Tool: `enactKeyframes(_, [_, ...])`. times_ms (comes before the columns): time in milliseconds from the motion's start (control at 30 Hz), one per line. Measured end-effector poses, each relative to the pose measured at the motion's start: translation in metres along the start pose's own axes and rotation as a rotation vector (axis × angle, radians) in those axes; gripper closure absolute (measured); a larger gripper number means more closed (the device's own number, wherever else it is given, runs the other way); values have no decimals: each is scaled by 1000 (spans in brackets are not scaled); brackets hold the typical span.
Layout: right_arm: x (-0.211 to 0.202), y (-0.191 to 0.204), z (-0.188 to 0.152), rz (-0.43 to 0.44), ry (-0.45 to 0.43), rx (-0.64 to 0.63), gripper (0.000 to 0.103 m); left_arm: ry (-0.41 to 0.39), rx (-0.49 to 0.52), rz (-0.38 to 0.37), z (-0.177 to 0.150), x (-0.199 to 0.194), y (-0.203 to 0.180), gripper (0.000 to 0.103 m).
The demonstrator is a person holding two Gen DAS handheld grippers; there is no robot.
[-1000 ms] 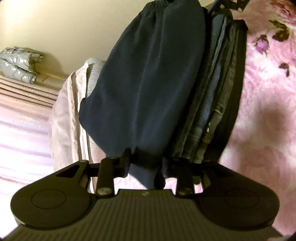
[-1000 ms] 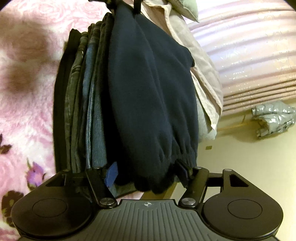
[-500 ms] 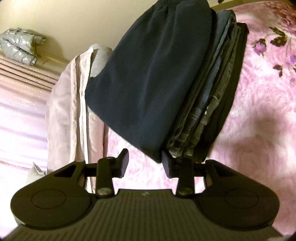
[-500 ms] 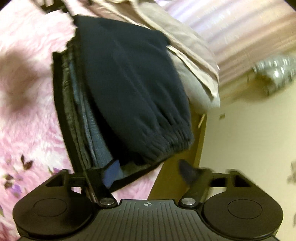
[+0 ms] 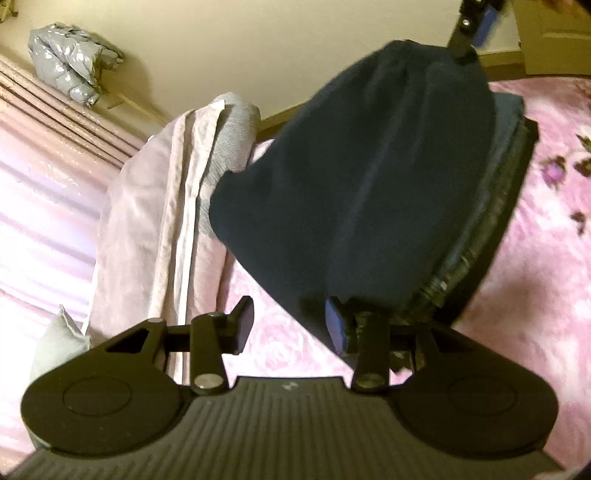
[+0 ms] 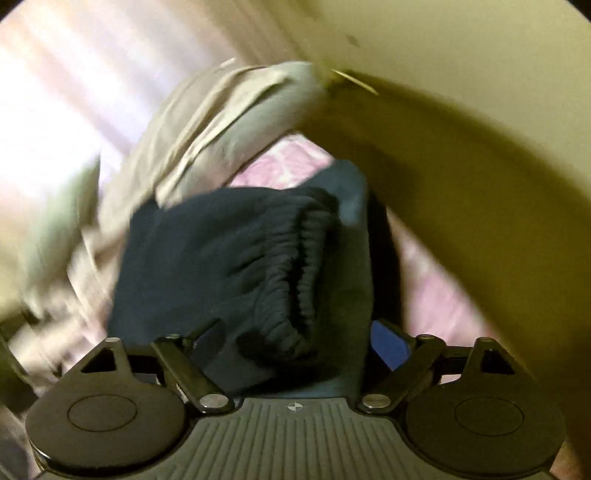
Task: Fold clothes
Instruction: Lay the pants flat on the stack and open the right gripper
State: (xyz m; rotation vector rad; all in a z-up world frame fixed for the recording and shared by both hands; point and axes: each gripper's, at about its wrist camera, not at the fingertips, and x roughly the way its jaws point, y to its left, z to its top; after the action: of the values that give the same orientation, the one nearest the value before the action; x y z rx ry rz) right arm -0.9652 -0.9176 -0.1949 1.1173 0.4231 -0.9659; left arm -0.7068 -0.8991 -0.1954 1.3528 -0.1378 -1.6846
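Observation:
Folded dark navy sweatpants [image 5: 362, 192] lie on top of a stack of folded jeans [image 5: 495, 206] on the pink floral blanket [image 5: 535, 295]. My left gripper [image 5: 288, 325] is open and empty, just in front of the near edge of the sweatpants. In the right wrist view, which is blurred, my right gripper [image 6: 299, 343] is open, its jaws wide on either side of the ribbed waistband [image 6: 295, 266] of the sweatpants [image 6: 207, 258]. The right gripper's fingers [image 5: 469, 33] also show at the far end of the pile in the left wrist view.
Folded beige and grey clothes [image 5: 166, 221] lie left of the dark stack, also in the right wrist view [image 6: 207, 129]. A silver padded jacket [image 5: 70, 70] lies by the wall. Pink striped bedding [image 5: 40, 184] is at left. A wooden bed edge [image 6: 443, 177] borders the blanket.
Both grippers let go of the sweatpants and opened. The sweatpants now rest on the jeans stack. The left gripper drew back; the right gripper swung round the waistband end.

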Motion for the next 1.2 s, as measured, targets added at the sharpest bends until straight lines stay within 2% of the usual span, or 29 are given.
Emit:
enactKeyframes(100, [8,-17,-13,76,-13,200,14,12,8,-17,14,18,3,64])
enactKeyframes(200, [19,-23,-28,91,-22,285,14,50,37,-54,24,40,1,64])
enactKeyframes(333, [27,-28,-31,120,-80,314,14,75,89,-89,30,57,-6,65])
enactKeyframes(400, [30,-34,-29,154,-103,317,23,76,106,-94,31,60,-7,65])
enactKeyframes(567, [53,-48,-24,200,-87,323,24,79,118,-108,29,64,-6,65])
enactKeyframes(633, [59,-55,-21,215,-67,336,35,77,125,-103,28,64,-7,65])
enactKeyframes(667, [61,-58,-18,221,-56,341,50,77,129,-101,28,64,-8,65])
enactKeyframes(700, [61,-59,-15,222,-29,331,59,72,134,-99,28,63,-9,65])
enactKeyframes(767, [54,-58,-9,224,-20,320,63,57,145,-98,29,58,-12,65])
enactKeyframes(867, [36,-53,-2,223,-31,296,64,43,156,-94,31,55,-17,65])
enactKeyframes(933, [42,-48,-3,195,-12,264,64,43,153,-95,32,56,-19,65])
enactKeyframes(1133, [35,-56,-19,184,-41,275,65,38,122,-118,29,53,-17,64])
enactKeyframes(1200, [45,-65,-25,167,-18,309,65,32,118,-125,30,53,-21,63])
